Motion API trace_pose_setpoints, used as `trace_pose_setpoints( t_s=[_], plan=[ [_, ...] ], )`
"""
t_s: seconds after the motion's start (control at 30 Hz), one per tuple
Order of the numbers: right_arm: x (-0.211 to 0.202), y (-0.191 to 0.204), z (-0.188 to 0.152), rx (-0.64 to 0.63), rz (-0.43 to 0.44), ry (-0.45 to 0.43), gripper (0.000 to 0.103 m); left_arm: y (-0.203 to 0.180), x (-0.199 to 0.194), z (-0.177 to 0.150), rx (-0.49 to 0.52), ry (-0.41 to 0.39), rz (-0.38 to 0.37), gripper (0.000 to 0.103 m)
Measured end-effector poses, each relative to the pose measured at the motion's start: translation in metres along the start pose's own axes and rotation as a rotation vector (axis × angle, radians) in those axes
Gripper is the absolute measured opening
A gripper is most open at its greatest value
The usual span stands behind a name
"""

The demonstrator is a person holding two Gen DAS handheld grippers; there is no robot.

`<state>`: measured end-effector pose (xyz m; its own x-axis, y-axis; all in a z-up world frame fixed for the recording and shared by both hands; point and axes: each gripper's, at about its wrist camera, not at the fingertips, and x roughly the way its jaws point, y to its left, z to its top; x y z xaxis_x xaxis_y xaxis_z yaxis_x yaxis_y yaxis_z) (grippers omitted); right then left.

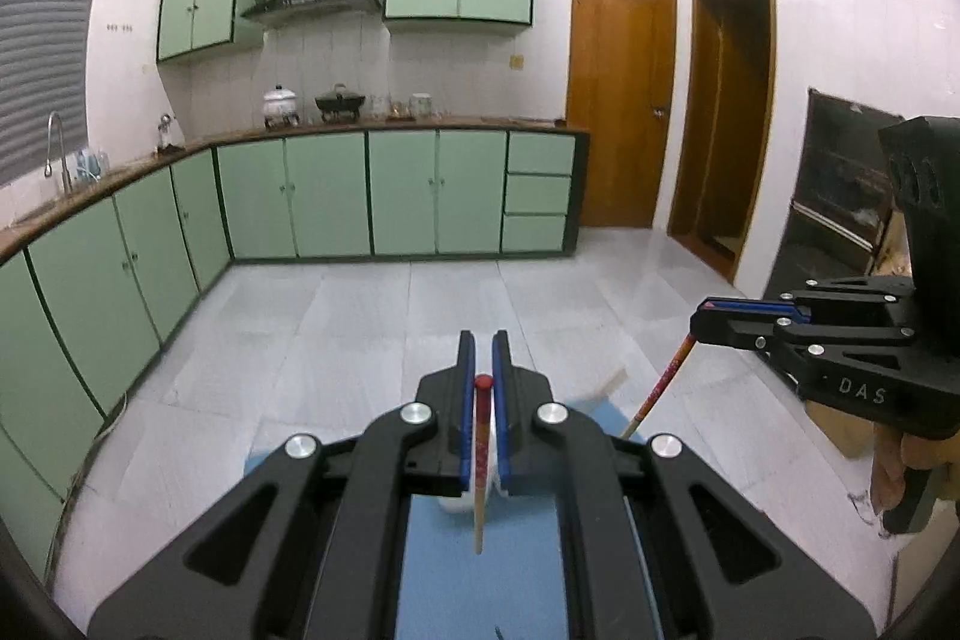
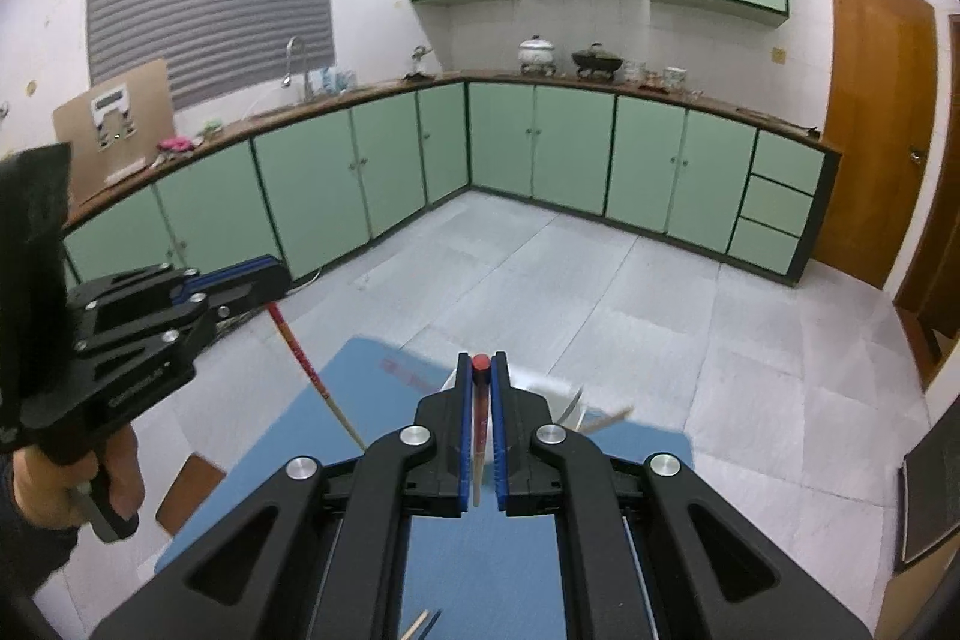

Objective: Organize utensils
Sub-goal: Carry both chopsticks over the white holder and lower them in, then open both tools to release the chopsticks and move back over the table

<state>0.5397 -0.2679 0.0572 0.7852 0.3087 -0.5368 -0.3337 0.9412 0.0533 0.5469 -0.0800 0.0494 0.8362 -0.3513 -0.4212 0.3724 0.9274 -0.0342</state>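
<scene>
Jaws of both grippers are closed, each on one red-tipped chopstick. Left gripper (image 1: 483, 358): left chopstick (image 1: 480, 466) is held upright above the blue mat (image 1: 480, 580). Right gripper (image 2: 481, 376): right chopstick (image 2: 478, 451) is held likewise, beside a white container (image 2: 540, 394).

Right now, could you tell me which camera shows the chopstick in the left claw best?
The right wrist view: the left claw holds its chopstick in side profile. The left wrist view shows it foreshortened between its own fingers.
</scene>
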Motion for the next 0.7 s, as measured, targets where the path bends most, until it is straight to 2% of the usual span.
trace_pose_setpoints(
  t_s=[0.17,0.3,0.43,0.53,0.63,0.7],
  plan=[
    [0.026,-0.017,0.034,-0.007,-0.055,-0.024,0.006,-0.003,0.033,0.036,0.007,-0.039,0.026,0.005],
    [0.061,-0.030,0.040,-0.022,-0.080,-0.006,0.006,-0.004,0.063,0.045,0.005,-0.052,0.034,0.005],
    [0.105,-0.044,0.027,-0.002,-0.074,0.043,0.006,-0.004,0.108,0.030,0.009,-0.016,0.038,0.005],
    [0.133,-0.054,0.007,0.018,-0.065,0.085,0.006,-0.002,0.138,0.002,0.005,0.042,0.040,0.005],
    [0.147,-0.061,-0.008,0.040,-0.053,0.116,0.007,0.005,0.151,-0.016,-0.007,0.082,0.046,0.006],
    [0.142,-0.063,-0.014,0.047,-0.049,0.104,0.010,0.009,0.149,-0.022,-0.010,0.091,0.053,0.007]
  ],
)
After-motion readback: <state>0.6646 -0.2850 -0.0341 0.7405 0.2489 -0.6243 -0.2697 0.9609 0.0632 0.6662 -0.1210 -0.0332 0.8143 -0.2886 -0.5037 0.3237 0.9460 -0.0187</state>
